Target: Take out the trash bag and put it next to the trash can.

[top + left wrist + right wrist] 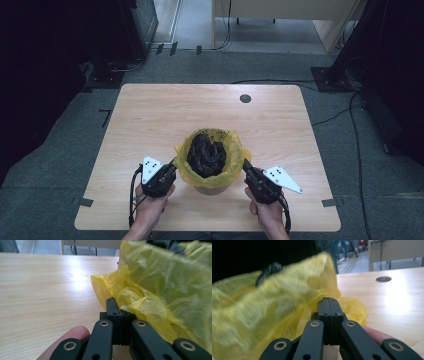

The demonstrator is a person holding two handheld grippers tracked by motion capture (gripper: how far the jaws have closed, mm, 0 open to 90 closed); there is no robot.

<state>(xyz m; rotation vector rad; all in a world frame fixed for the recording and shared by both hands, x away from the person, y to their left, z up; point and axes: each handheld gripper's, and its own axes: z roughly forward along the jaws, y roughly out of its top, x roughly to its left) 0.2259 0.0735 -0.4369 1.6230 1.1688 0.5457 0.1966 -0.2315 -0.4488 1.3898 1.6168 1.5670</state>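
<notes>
A yellow plastic bag lines a small brown bin near the front middle of the wooden table. The bag is full of dark crumpled stuff. My left gripper sits at the bag's left rim. In the left gripper view its jaws are pressed together with a crumpled fold of the yellow bag pinched at their tip. My right gripper sits at the bag's right rim. There the right gripper is also shut, with the yellow bag bunched around its tip.
A round cable hole lies in the tabletop at the back right. Bare tabletop surrounds the bin. Cables run over the grey floor to the right, and dark equipment stands and a wooden desk stand behind the table.
</notes>
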